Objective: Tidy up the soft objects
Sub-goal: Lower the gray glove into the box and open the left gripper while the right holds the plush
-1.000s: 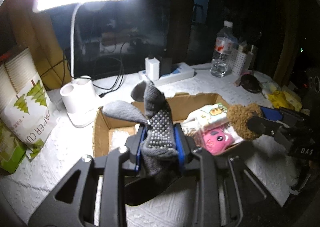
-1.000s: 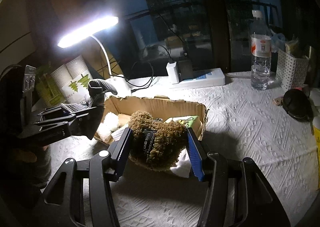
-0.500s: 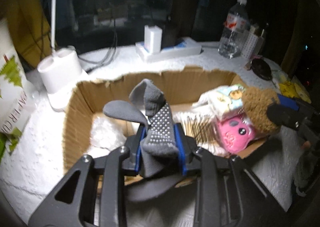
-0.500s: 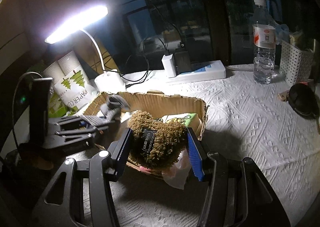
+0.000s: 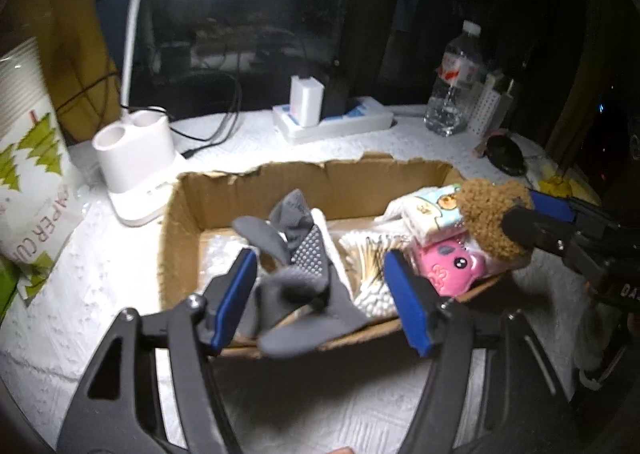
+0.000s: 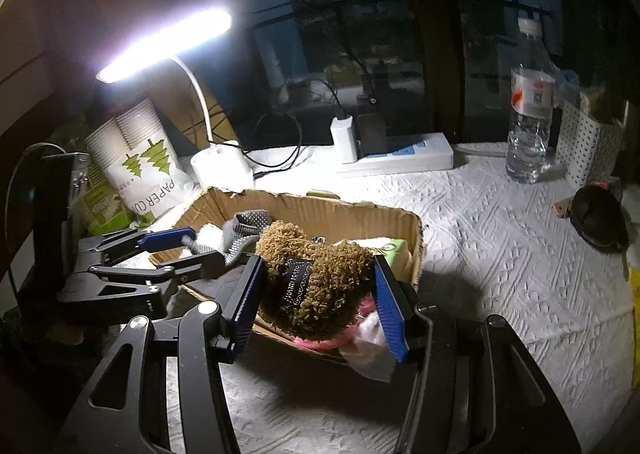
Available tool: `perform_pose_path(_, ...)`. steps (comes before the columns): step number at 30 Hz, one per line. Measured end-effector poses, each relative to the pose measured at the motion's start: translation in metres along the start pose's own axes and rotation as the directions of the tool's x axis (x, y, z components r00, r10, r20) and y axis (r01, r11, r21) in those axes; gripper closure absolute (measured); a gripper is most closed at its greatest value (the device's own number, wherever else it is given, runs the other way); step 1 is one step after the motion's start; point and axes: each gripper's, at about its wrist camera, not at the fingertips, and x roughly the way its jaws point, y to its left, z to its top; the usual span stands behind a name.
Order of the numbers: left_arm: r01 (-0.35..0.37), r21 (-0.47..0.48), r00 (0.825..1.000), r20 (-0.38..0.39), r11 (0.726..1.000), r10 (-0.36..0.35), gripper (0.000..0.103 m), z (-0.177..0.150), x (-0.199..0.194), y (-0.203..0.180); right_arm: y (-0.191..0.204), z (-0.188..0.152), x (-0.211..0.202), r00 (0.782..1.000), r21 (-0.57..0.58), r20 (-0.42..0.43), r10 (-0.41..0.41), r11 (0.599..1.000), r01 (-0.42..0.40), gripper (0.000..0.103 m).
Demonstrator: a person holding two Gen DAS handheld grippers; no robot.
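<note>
The box (image 5: 332, 181), an open cardboard one with a torn rim, sits on the white-covered bench (image 6: 500, 254) and serves as the landmark here. The left gripper (image 5: 320, 290) hangs over the box's near wall, and its jaws have just been opening: the blue pads now stand spread with the grey sock (image 5: 296, 266) loose between them, neither pad pressing it. The sock lies crumpled in the box's near left part, its dotted sole up and one end draped over the near wall. The right gripper (image 6: 316, 294) is over the box's near right corner, its pads pinching the brown plush (image 6: 320, 278) on both sides; a dark label shows on the plush's front. In the left wrist view the plush (image 5: 492, 221) hangs above the box's right end. Under it, inside the box, lie a pink toy (image 5: 452, 266) and a printed tissue pack (image 5: 432, 209), with a bundle of cotton swabs (image 5: 368, 278) just left of the pink toy. Behind the box stands a white power strip (image 6: 396, 161) with a charger plugged in. To the box's back left is a desk lamp (image 6: 168, 41), lit, and a sleeve of paper cups (image 6: 136, 161) beside it. Well to the box's right stand a water bottle (image 6: 528, 125) and a white perforated basket (image 6: 588, 153).
</note>
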Motion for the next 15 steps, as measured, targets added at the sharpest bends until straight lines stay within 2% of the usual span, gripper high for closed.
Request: perform_pose_path(15, -0.043, -0.05, 0.996, 0.079, 0.998, 0.047, 0.035, -0.014, -0.044, 0.048, 0.05, 0.015, 0.014, 1.0, -0.076, -0.006, 0.005, 0.997, -0.006, 0.047)
